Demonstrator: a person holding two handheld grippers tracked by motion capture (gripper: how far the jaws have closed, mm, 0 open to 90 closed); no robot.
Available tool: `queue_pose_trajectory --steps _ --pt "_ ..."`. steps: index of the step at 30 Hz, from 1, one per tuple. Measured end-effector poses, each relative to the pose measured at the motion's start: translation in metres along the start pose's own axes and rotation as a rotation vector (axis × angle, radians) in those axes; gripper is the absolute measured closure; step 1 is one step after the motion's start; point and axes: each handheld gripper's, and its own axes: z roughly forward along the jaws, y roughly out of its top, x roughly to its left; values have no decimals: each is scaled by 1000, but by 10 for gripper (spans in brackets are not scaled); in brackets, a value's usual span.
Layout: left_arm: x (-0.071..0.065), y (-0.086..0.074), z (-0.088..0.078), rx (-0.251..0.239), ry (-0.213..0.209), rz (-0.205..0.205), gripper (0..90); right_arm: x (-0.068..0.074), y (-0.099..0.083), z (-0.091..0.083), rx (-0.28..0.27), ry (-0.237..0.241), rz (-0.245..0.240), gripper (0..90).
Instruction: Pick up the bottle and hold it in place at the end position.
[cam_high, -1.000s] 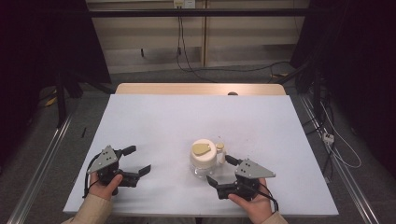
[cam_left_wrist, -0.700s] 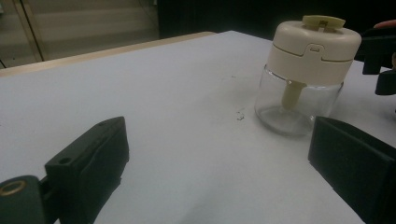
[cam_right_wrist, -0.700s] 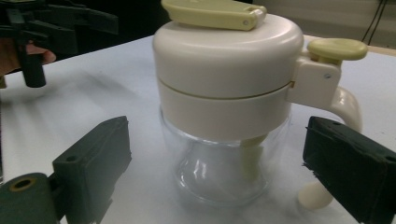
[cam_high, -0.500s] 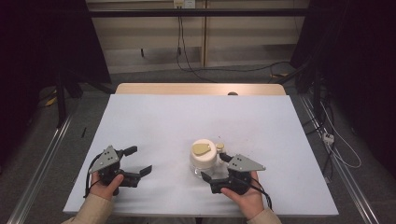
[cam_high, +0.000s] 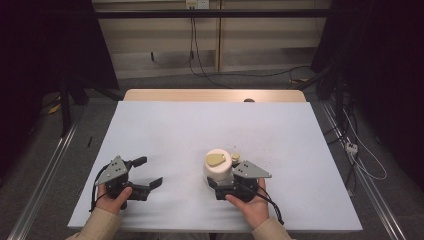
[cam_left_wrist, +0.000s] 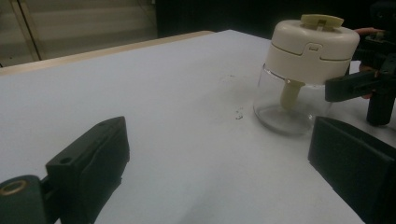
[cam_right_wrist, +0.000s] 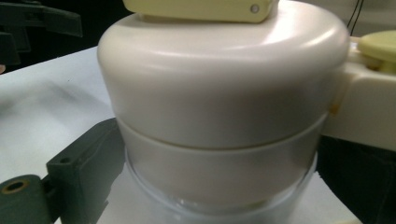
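**Right gripper straddles the chopper jar while the left waits wide open**

A small manual food chopper (cam_high: 219, 167) stands upright on the white worktop (cam_high: 210, 125), near its front edge and a little right of centre. It has a clear glass bowl at the bottom, a cream domed lid above, and a pale yellow pull handle (cam_high: 215, 159) lying flat on top. In the left gripper view a cream stem shows through the glass, and the bowl looks empty.

The right gripper (cam_high: 220, 187) is pressed up close to the chopper from the person's side. In the right gripper view its jaws stand apart on either side of the glass bowl, the left jaw just beside the glass; whether either jaw is actually touching it cannot be told. The person's right hand (cam_high: 250, 202) grips the tool from behind, with its grey three-cornered plate (cam_high: 251, 170) on top.

The left gripper (cam_high: 149, 172) rests well apart from the chopper, toward the worktop's front left, held in the left hand (cam_high: 114, 196). Its jaws are spread wide with nothing between them, and they point across toward the chopper.

A small yellow knob (cam_high: 235, 157) sits just beside the lid on its right.
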Motion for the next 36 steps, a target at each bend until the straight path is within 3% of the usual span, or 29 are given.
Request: queue_pose_trajectory --steps 7,11,36 --pt "0 0 0 0 1 5 50 6 -1 8 -42 -53 31 34" --pt "1 0 0 -1 0 4 50 8 0 11 -29 -72 21 36" --pt "2 0 1 2 -4 13 51 8 0 14 -56 -81 19 53"
